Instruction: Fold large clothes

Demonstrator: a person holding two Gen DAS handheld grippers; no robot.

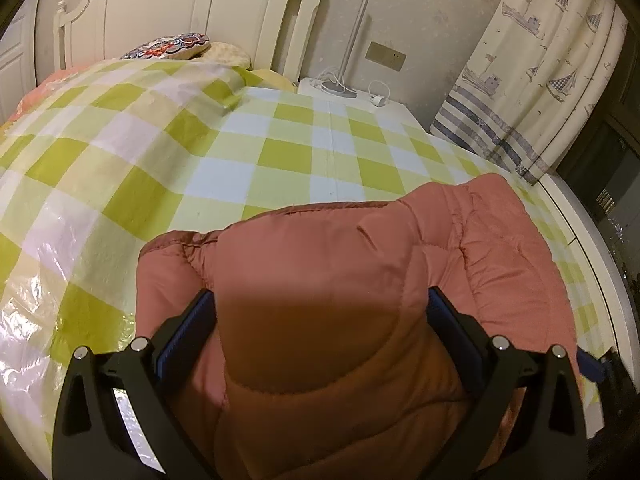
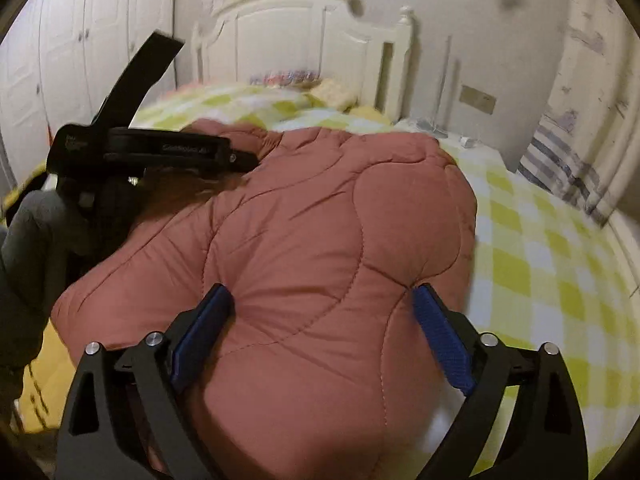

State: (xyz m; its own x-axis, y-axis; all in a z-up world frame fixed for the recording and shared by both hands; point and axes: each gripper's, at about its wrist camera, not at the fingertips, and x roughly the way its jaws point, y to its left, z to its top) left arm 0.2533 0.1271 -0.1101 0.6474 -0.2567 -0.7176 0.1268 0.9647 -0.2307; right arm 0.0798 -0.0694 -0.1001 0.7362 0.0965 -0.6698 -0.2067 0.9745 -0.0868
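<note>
A puffy salmon-pink quilted jacket lies bunched on the green-and-white checked bed cover. My left gripper has its blue-padded jaws clamped on a thick fold of the jacket. My right gripper is likewise clamped on a bulging fold of the same jacket. The left gripper's black body shows at the left of the right wrist view, at the jacket's far edge. The right wrist view is motion-blurred.
The white headboard and pillows are at the bed's far end. A white nightstand with a lamp base and cables stands beside it. A ship-print curtain hangs at right. White wardrobes line the left wall.
</note>
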